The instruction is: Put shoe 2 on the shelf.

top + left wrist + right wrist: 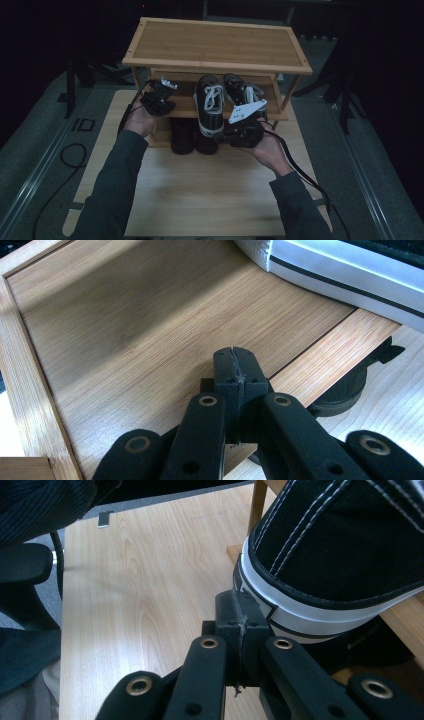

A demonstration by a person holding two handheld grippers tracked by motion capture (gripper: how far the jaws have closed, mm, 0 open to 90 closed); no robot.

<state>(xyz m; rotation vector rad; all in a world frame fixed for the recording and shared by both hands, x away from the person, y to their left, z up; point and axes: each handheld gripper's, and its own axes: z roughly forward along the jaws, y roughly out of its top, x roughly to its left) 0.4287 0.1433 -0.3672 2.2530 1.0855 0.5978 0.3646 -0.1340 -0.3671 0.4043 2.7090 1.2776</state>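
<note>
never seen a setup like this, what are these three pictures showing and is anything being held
A person sits at a table holding a hand-held two-jaw gripper in each hand. The high view looks down from above: left gripper, right gripper. The other two pictures come from cameras riding on the grippers, looking along their black jaws. On the table stands a wooden shoe rack with black-and-white sneakers on its middle shelf and dark shoes below. Both grippers are shut and empty; the right one is beside a sneaker's toe.
</note>
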